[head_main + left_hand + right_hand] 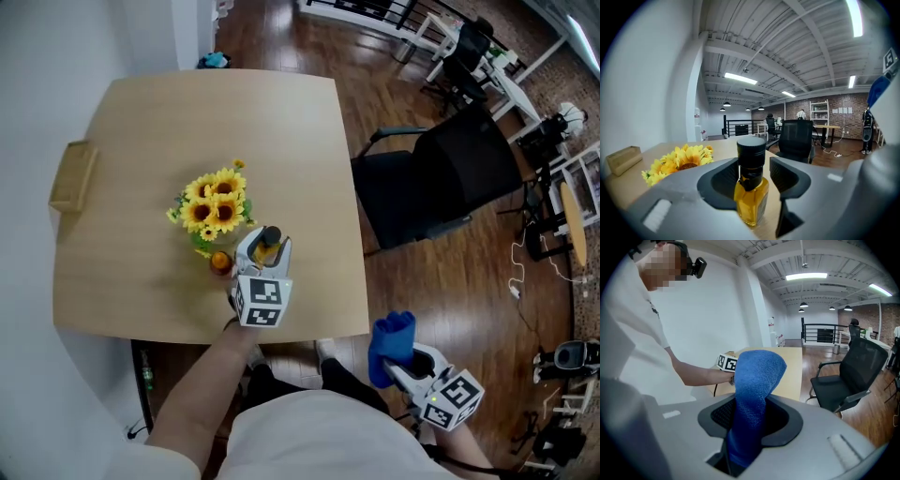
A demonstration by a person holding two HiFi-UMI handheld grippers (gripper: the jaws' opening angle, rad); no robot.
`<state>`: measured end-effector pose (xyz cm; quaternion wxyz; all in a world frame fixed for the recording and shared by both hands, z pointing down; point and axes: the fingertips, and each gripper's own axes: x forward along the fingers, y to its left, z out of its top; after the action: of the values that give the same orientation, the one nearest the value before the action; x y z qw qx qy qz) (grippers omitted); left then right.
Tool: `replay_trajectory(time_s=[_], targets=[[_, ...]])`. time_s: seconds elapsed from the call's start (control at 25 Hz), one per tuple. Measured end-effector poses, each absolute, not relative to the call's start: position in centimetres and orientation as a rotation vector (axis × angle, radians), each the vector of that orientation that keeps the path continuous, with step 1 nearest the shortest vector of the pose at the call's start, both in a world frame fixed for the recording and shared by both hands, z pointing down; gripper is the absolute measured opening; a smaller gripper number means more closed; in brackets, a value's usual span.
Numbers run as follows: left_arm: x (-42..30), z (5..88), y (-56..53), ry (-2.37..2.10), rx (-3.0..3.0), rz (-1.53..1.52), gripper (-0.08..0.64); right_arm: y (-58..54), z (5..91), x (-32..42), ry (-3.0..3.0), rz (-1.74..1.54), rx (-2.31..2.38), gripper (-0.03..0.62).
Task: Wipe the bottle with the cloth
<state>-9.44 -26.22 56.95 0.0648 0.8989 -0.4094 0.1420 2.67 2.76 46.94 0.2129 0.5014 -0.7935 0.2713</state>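
Note:
A small bottle (750,201) of yellow liquid with a black cap stands upright on the wooden table (187,122), near its front edge. My left gripper (754,173) straddles the bottle, its jaws open with a gap on each side of the neck. From the head view the bottle (269,246) shows between the left gripper's (265,240) fingers. My right gripper (398,364) hangs off the table's front right, above the floor, shut on a blue cloth (757,380) that stands up out of its jaws. The cloth (391,342) is well apart from the bottle.
A bunch of sunflowers (214,204) stands just left of the bottle, with a small orange object (220,262) beside it. A wooden box (73,175) lies at the table's left edge. A black office chair (441,183) stands to the table's right.

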Motion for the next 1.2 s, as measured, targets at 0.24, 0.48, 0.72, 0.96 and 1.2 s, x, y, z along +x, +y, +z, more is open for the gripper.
replay_trajectory(time_s=[0.24,0.48,0.72,0.96,1.2], targets=[[-10.7,55.7,-22.8,-1.314,2.708,0.417,0.265,1.8,46.7,2.1,-2.327,0.667,1.23,0.146],[-13.6,51.3,-14.7,-1.501,2.634,0.417,0.27,3.9,45.9,6.0,-2.477,0.561,1.067,0.146],[-12.3,49.1,0.6,-1.63,2.467,0.404,0.268,8.6,46.7,13.3,-2.598,0.473,0.901,0.146],[-8.7,48.2,13.0,-1.609,2.352,0.499,0.247,12.8,46.6,17.0,-2.664,0.465,0.769,0.146],[-4.0,45.6,19.4,-1.427,2.456,0.502,0.247,16.5,45.2,17.9,-2.7,0.412,0.76,0.146]])
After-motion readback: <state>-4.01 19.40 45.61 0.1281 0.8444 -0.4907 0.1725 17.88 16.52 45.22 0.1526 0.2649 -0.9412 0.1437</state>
